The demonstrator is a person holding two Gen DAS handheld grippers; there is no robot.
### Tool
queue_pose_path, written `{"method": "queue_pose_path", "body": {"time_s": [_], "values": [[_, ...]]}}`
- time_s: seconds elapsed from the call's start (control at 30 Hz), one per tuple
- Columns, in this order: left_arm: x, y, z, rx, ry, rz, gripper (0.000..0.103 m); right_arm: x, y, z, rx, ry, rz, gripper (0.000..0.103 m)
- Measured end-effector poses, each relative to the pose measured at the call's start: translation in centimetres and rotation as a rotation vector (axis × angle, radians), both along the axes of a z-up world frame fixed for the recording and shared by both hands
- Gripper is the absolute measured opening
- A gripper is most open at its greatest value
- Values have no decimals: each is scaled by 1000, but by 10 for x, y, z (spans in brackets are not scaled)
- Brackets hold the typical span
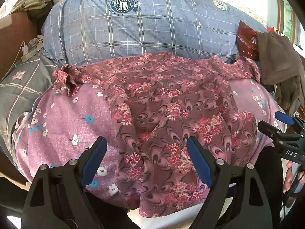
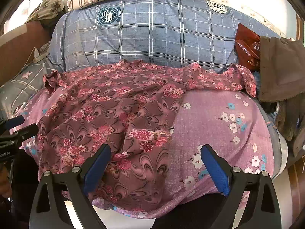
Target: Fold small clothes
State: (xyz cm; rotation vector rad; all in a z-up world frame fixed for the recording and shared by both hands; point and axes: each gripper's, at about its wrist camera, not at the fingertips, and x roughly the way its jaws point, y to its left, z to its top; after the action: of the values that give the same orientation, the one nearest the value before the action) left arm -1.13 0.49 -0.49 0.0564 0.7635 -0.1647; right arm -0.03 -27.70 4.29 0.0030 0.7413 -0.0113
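Both grippers, left [image 1: 146,160] and right [image 2: 156,164], hover wide open and empty at six o'clock over a floral shirt [image 1: 171,103] spread for folding on a pink sheet [image 2: 219,114].

A bed under a pink flowered sheet [image 1: 57,126] carries a spread maroon floral garment [image 1: 171,114]; a blue plaid quilt [image 1: 143,30] lies at the far side.

The right tool [image 1: 286,133] reads "DAS"; the blue checked quilt's [image 1: 152,28] crest lettering is illegible.
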Motion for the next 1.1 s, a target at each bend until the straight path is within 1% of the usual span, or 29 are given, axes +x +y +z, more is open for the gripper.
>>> {"method": "queue_pose_path", "body": {"time_s": [0.3,0.67,0.87,0.93,0.97,1.07,1.1], "values": [[3,2,-1,1,9,4,86,3,1,2,-9,1,7,96],[17,2,-4,-1,38,2,86,14,-3,4,-7,12,2,96],[26,3,-4,5,65,1,86,22,-9,6,21,26,3,96],[32,11,-2,1,81,-2,86,26,-14,5,39,48,6,96],[35,19,1,-6,83,14,86,28,-19,4,45,66,2,96],[45,62,10,-69,94,95,86,32,-38,-2,49,123,-18,96],[49,73,10,-75,106,120,86,32,-45,-6,58,149,-15,96]]}}
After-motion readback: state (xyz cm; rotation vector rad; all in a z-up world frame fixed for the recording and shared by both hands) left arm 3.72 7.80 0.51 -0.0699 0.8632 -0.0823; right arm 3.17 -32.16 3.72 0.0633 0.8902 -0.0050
